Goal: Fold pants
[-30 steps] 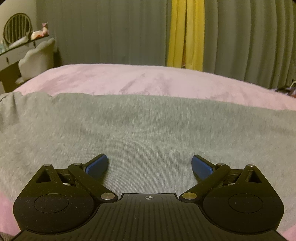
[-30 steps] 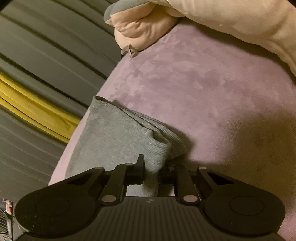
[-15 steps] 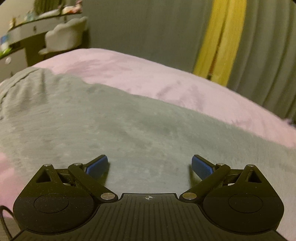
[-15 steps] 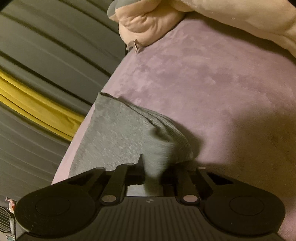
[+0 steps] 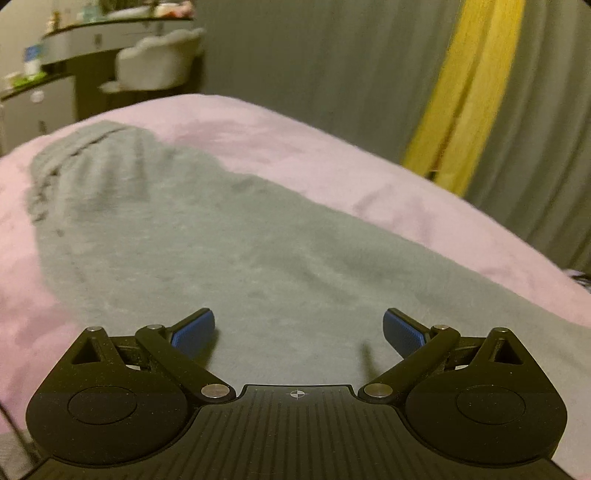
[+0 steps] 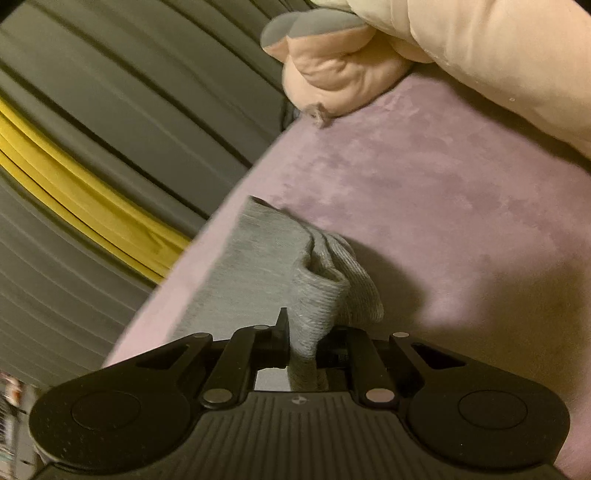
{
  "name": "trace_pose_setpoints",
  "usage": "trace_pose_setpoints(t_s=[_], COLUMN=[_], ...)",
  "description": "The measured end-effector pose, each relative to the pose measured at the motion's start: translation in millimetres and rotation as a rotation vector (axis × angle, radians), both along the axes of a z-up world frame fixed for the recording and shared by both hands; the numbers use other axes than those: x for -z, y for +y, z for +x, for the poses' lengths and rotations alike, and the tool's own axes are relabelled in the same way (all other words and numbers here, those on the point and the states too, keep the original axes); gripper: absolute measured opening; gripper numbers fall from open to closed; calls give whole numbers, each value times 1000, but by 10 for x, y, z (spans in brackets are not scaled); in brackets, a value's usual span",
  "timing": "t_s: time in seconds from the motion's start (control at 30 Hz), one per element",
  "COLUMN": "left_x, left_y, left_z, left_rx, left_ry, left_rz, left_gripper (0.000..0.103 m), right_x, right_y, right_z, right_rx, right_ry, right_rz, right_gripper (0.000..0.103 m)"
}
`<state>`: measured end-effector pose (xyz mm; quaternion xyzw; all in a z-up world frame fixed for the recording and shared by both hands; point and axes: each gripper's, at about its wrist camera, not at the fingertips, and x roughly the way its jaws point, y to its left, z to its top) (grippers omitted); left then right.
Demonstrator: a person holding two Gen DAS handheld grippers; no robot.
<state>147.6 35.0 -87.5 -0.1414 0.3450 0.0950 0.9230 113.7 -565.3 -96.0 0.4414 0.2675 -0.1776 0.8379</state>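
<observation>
left wrist view: my left gripper [image 5: 298,330] hangs over the grey pants [image 5: 229,258], jaws spread wide, nothing between them
left pads: blue pads [image 5: 194,334] apart, both clear of the fabric as far as I can tell, small shadows under them on the cloth
pants, left view: spread flat across the pink bed cover [image 5: 332,162], running from the far left, where the fabric is gathered in ridges, down to the right edge of frame; slightly blurred
background, left view: grey curtain [image 5: 314,62] with a yellow curtain strip [image 5: 469,96] behind the bed; a pale chair [image 5: 159,61] and a desk [image 5: 92,33] with small items at top left, too blurry to name
right wrist view: my right gripper [image 6: 303,339] is closed tight on a ribbed cuff end of the pants [image 6: 314,291]
grip detail: cuff bunched between the fingers, fabric pulled up off the bed cover [image 6: 443,206] into a small peak, shadow to its right
pants, right view: rest of the leg trails away left toward the bed edge, lying flat
other, right view: cream duvet [image 6: 480,48] heaped at top right, resting on the bed cover, well apart from the cuff
</observation>
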Motion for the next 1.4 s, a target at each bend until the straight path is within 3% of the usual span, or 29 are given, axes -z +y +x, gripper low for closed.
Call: trace_pose_setpoints(t_s=[0.1, 0.2, 0.3, 0.4, 0.57, 0.63, 0.77, 0.9, 0.93, 1.0, 1.07, 1.13, 1.2, 1.27, 1.33, 1.4], left_x=[104, 292, 304, 302, 294, 303, 303, 298, 299, 302, 302, 300, 292, 278, 240, 181], left_y=[-87, -187, -297, -257, -204, -232, -226, -242, -245, -245, -245, -237, -226, -216, -221, -262], left_z=[73, 220, 220, 215, 228, 228, 241, 219, 220, 217, 212, 211, 211, 201, 168, 114], left_rx=[66, 69, 89, 80, 69, 68, 66, 67, 67, 67, 67, 67, 66, 71, 98, 148], left_ry=[41, 205, 207, 203, 192, 191, 189, 187, 187, 183, 181, 178, 166, 149, 114, 78], left_rz=[23, 114, 184, 152, 128, 137, 135, 137, 138, 140, 139, 134, 121, 104, 74, 23], left_gripper=[102, 102, 103, 103, 103, 103, 103, 103, 103, 103, 103, 103, 103, 103, 103, 103], right_x=[-44, 2, 85, 39, -258, -399, -626, -482, -386, -163, -55, -129, -262, -316, -232, -35], right_y=[43, 53, 54, 134, 460, 715, 1656, 2608, 2796, 3112, 3301, 3287, 3072, 2747, 2346, 1990], right_z=[-8, 63, 115, 159, 369, 443, 634, 650, 639, 655, 584, 527, 516, 581, 658, 695], right_rx=[0, 31, 69, 68, -3, -86, -410, -744, -822, -1010, -1163, -1213, -1146, -1011, -844, -649], right_ry=[-15, 94, 194, 195, 230, 204, 114, 41, 41, 97, 89, 19, -69, -80, -42, 87], right_rz=[-9, -50, -69, -112, -316, -409, -673, -784, -797, -786, -729, -658, -554, -409, -228, -107], right_gripper=[10, 10, 10, 10, 10, 9, 9, 12, 22, 31, 39, 71, 84, 84, 88, 90])
